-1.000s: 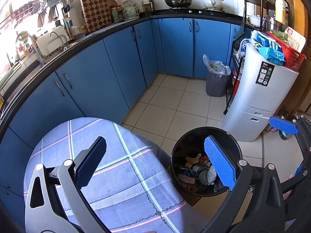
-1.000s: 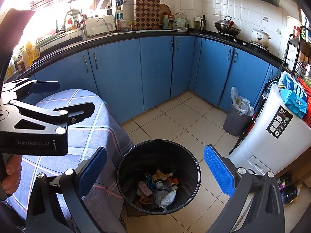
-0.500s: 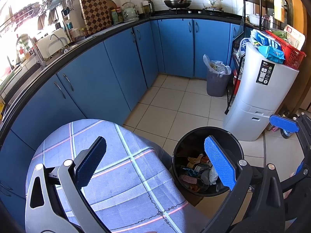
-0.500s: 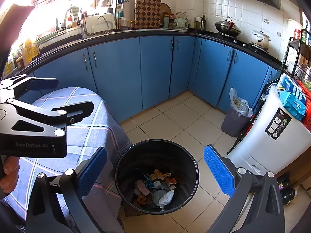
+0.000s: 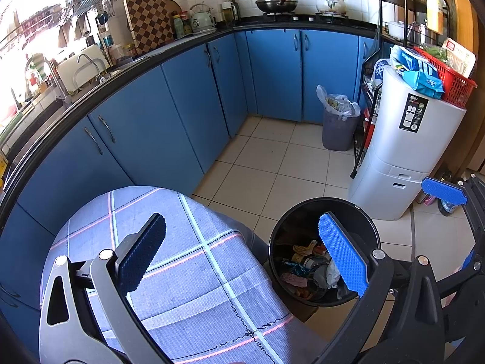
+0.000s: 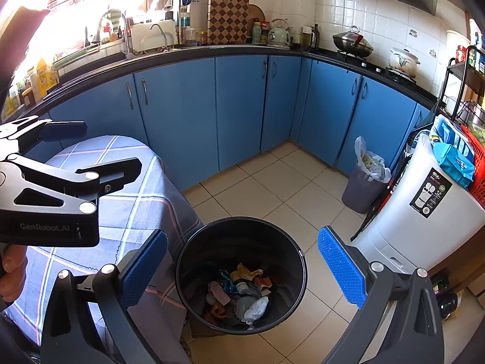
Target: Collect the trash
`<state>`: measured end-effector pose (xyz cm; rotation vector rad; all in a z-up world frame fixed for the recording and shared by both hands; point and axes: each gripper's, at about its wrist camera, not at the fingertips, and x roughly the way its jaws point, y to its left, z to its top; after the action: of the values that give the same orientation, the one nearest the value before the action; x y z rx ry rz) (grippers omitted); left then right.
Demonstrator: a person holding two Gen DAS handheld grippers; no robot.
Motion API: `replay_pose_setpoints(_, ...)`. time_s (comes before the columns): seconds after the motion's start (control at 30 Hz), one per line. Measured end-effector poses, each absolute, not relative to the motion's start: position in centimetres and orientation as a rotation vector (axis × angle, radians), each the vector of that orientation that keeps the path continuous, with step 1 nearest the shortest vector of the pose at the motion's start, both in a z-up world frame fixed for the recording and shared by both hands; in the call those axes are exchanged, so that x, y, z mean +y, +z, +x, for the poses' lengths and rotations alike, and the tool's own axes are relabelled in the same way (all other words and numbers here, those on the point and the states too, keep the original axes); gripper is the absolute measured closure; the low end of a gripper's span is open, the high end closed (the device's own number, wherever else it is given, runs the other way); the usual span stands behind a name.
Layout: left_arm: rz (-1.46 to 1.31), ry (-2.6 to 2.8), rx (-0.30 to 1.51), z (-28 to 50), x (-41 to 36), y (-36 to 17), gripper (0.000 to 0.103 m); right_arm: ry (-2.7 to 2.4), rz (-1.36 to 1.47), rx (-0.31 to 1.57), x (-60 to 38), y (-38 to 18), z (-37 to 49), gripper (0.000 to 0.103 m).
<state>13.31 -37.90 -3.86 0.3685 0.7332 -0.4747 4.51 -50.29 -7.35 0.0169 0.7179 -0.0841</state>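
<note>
Right wrist view looks down on a black round trash bin [image 6: 241, 276] standing on the tiled floor [image 6: 272, 188], just beside a table draped in a grey-blue checked tablecloth [image 6: 127, 200]. Trash [image 6: 239, 294] lies at the bottom of the bin: crumpled wrappers, a pink piece, something white and a few orange scraps. The right gripper [image 6: 242, 267] hangs above the bin with its 2 blue-padded fingers spread wide and nothing between them. The left gripper [image 6: 63, 148] shows at the left edge of this view, over the tablecloth, with a hand [image 6: 12, 276] partly visible below its body. From the left wrist, the left gripper [image 5: 242, 257] is likewise spread wide and empty, one finger over the tablecloth [image 5: 197, 273] and the other over the bin [image 5: 324, 251]; a blue fingertip of the right gripper [image 5: 444, 192] pokes in from the right. Blue cabinets [image 6: 242, 106] line the far walls, and a small grey bin with a plastic liner [image 6: 363, 182] stands next to a white appliance [image 6: 409, 212].
</note>
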Motion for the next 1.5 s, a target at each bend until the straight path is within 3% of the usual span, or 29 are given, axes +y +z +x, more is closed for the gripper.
replay_pose_setpoints(1.5, 0.377, -0.493, 0.744, 12.99, -38.32, -4.56, 0.003, -0.086, 0.019, 0.726, -50.53, -8.15, 4.2, 0.006)
